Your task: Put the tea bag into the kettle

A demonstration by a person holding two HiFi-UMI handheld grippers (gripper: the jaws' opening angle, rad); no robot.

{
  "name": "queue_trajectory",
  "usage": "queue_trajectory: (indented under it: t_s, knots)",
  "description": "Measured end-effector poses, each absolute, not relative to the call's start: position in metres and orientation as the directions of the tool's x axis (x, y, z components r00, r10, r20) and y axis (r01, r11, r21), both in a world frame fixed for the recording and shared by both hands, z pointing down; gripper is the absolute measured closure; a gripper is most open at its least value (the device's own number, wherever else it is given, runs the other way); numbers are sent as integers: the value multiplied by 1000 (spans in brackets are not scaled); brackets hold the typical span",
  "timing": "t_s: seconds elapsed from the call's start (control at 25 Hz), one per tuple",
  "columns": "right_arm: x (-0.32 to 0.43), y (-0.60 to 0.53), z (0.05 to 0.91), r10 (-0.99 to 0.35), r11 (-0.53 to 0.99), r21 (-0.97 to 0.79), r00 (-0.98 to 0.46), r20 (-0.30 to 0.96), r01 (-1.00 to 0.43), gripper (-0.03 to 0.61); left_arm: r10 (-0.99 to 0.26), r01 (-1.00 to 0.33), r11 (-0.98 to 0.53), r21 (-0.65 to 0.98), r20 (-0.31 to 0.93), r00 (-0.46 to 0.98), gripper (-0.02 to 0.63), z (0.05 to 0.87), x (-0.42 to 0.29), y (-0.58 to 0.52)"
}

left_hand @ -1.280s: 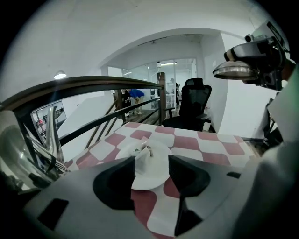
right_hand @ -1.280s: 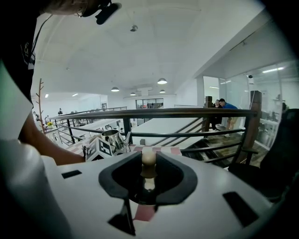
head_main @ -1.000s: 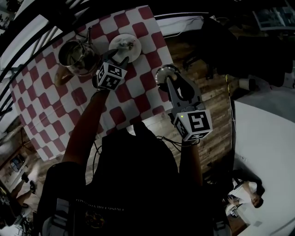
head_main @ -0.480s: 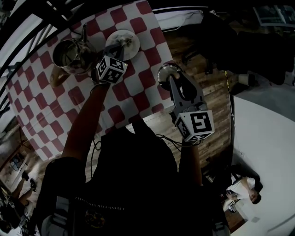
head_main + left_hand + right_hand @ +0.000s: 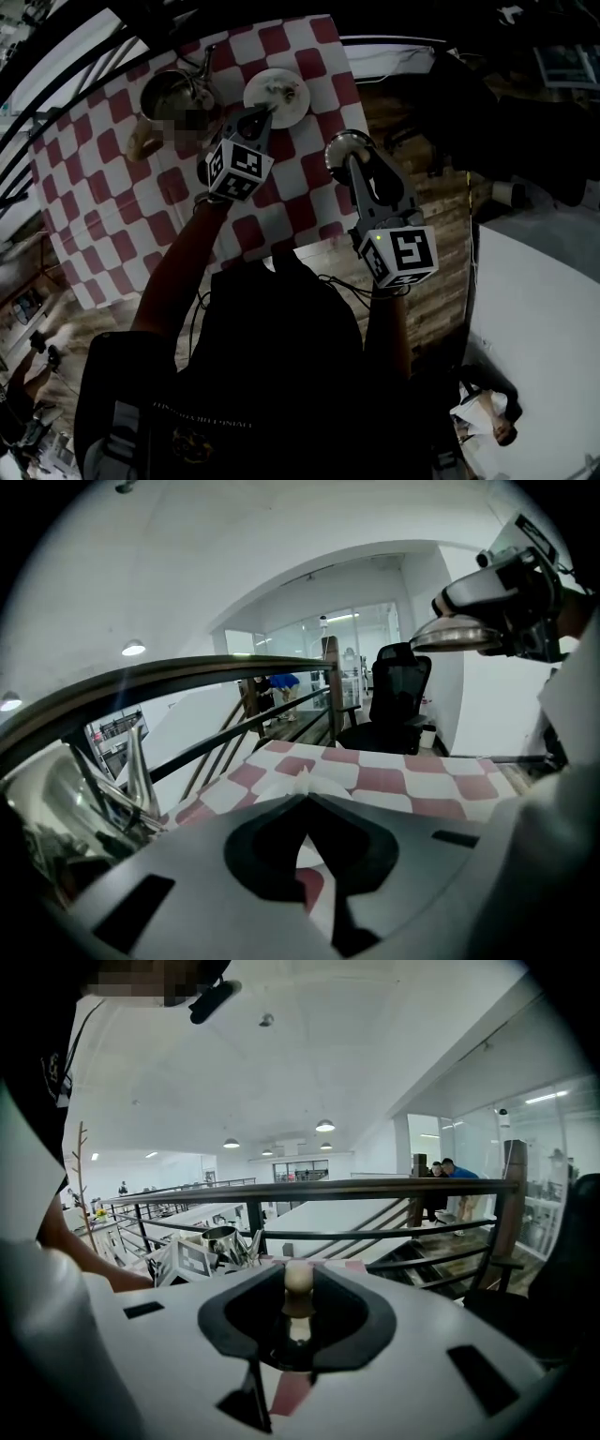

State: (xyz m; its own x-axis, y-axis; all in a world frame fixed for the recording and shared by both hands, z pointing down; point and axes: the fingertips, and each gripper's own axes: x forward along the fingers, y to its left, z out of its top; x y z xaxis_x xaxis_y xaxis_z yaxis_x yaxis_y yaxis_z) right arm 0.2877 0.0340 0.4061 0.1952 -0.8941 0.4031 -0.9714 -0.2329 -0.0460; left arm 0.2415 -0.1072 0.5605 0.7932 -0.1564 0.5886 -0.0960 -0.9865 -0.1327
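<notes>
A steel kettle (image 5: 164, 94) stands open at the far left of the red-and-white checked table (image 5: 112, 216), with a white plate (image 5: 281, 89) to its right. My left gripper (image 5: 261, 114) hovers at the plate's near edge. Its jaws are shut, with a white scrap of the tea bag (image 5: 302, 778) pinched at their tips. The kettle (image 5: 56, 808) looms at the left of the left gripper view. My right gripper (image 5: 349, 161) hangs off the table's right edge, shut on the knob (image 5: 298, 1277) of the kettle lid (image 5: 342, 147). The kettle (image 5: 220, 1238) shows small in the right gripper view.
A dark metal railing (image 5: 234, 667) runs behind the table. Beyond the table's far end stands a black office chair (image 5: 398, 691). A small brown thing (image 5: 141, 145) lies near the kettle. To the right of the table is wooden floor (image 5: 441, 244), where a person (image 5: 487, 412) sits.
My left gripper's jaws, open over the plate a second ago, are now shut, and the gripper has lifted back from the plate. The right gripper still holds the lid in the same spot.
</notes>
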Motion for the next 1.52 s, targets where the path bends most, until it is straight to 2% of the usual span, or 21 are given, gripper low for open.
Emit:
queue_trajectory:
  t_s: [0.48,0.88,1.2,1.52]
  knots:
    - [244,-11,393,-939,-26,-60,4,344,-998,476,-343,-310,-938,-153,523,780,604,497,150,-112]
    - [190,-59,387,-937,183,-75,-197,288,-980,476,-549,-514,-830,-217,482,683,604,455,61,-130]
    - [161,-94,381,-922,273,-78,-284,264,-959,476,-645,-601,-756,-258,446,621,604,432,15,-151]
    - [147,-118,372,-916,311,-79,-321,242,-947,476,-675,-632,-731,-257,411,613,604,412,3,-173]
